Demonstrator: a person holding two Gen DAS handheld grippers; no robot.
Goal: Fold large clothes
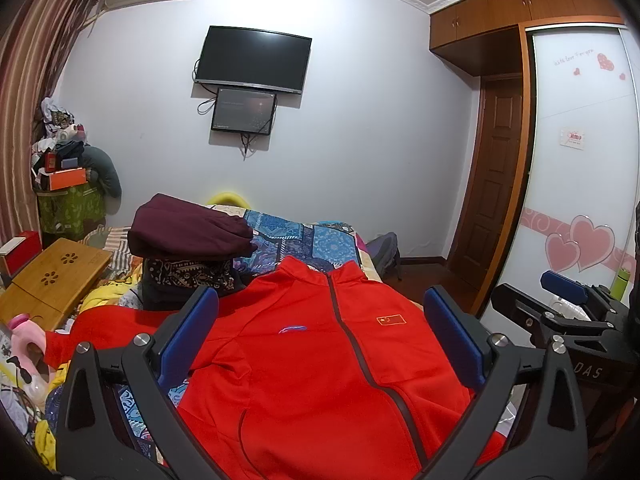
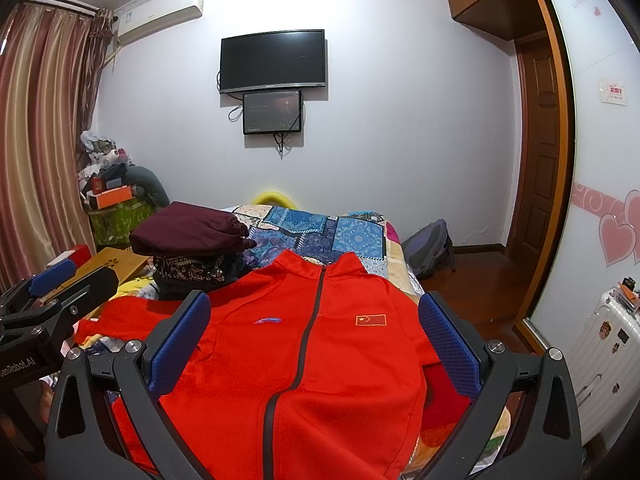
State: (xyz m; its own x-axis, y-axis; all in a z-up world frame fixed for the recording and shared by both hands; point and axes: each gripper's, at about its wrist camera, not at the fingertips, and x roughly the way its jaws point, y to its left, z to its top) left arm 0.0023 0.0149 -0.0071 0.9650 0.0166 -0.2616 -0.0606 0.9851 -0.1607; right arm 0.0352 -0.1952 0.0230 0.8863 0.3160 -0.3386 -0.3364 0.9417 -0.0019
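A red jacket [image 1: 320,360] lies zipped and front-up on the patterned bed [image 1: 304,236], with the left tool [image 1: 320,340] and right tool [image 2: 316,340] both spread wide above it, gripping nothing.

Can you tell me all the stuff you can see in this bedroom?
jacket: 1, red, zipped, spread flat on the bed
bed cover: 1, blue patchwork, under the jacket
folded clothes: 1 pile, dark red on top, left of the jacket's collar
lap desk: 1, light wood, left edge of the bed
TV: 1, black, on the wall
small screen: 1, black, just below the TV
air conditioner: 1, white, high on the wall
curtains: striped pink, left
backpack: 1, grey, floor by the bed
suitcase: 1, white, right
left tongs: blue pads, open, above the jacket
right tongs: blue pads, open, above the jacket
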